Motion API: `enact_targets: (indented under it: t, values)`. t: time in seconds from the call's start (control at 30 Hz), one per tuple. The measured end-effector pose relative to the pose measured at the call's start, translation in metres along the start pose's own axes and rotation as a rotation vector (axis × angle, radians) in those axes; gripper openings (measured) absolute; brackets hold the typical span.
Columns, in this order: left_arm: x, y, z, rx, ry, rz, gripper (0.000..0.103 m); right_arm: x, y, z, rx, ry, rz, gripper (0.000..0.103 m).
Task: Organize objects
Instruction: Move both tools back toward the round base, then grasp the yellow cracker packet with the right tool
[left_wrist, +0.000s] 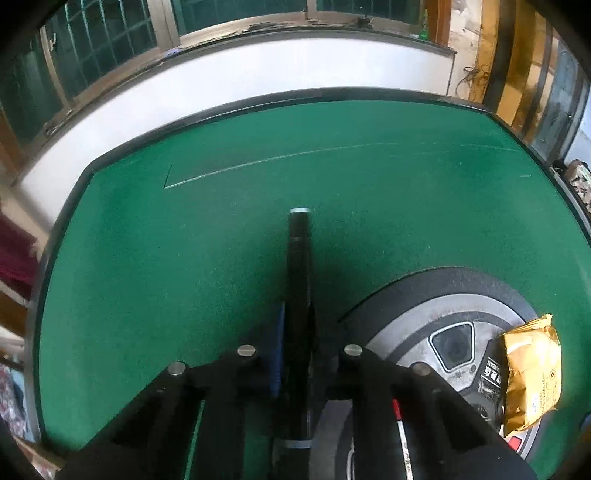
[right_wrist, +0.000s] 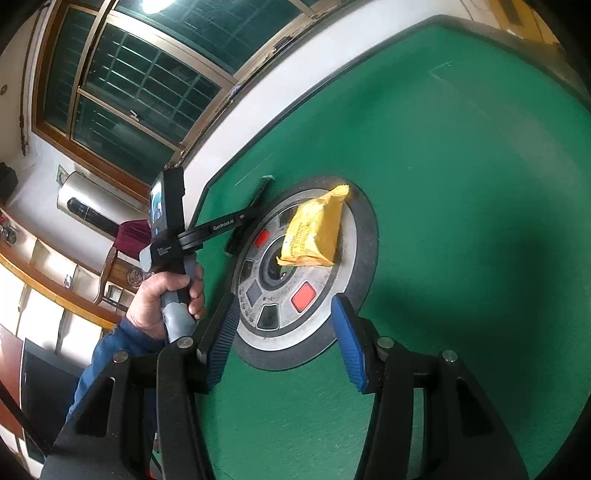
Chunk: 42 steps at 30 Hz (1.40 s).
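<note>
Right wrist view: "GenRobot.AI" reads on my left tool (right_wrist: 255, 206), closed on a black pen (left_wrist: 299, 295) over the green desk (left_wrist: 147, 258). My right tool (right_wrist: 284, 339) gapes empty before the yellow packet (right_wrist: 314, 232) on the round hub (right_wrist: 354, 288).

Left wrist view: sitting low and close over the green counter (left_wrist: 147, 258), looking steeply down along its own fingers (left_wrist: 276, 354) and facing the far edge, white wall and window (left_wrist: 99, 40).

Right wrist view: hanging a little higher and farther back, rolled sideways, facing across the counter toward the same window.

Shared ground: both are taking in the round centre panel (left_wrist: 417, 321) and the yellow packet (left_wrist: 532, 373) lying on it.
</note>
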<state>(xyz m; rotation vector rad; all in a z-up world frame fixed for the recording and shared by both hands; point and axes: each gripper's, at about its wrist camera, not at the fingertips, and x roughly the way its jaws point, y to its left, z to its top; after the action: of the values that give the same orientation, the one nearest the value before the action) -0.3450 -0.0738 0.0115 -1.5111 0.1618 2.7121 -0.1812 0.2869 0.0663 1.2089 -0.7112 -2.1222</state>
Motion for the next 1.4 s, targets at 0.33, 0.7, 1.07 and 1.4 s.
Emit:
enact_targets:
  t: [0.33, 0.7, 1.07, 1.4]
  values:
    - [-0.066, 0.013, -0.095, -0.161, 0.000, 0.162, 0.012, -0.007, -0.011, 0.004, 0.023, -0.029, -0.077, 0.050]
    - [-0.140, -0.036, -0.201, -0.183, -0.135, 0.107, 0.012, 0.000, 0.003, 0.003, -0.082, -0.033, -0.188, 0.057]
    - [-0.130, -0.035, -0.202, -0.160, -0.119, 0.057, 0.012, 0.050, 0.039, 0.034, -0.160, 0.022, -0.424, 0.065]
    - [-0.130, -0.036, -0.201, -0.160, -0.119, 0.054, 0.012, 0.114, 0.058, 0.035, -0.325, 0.076, -0.681, 0.043]
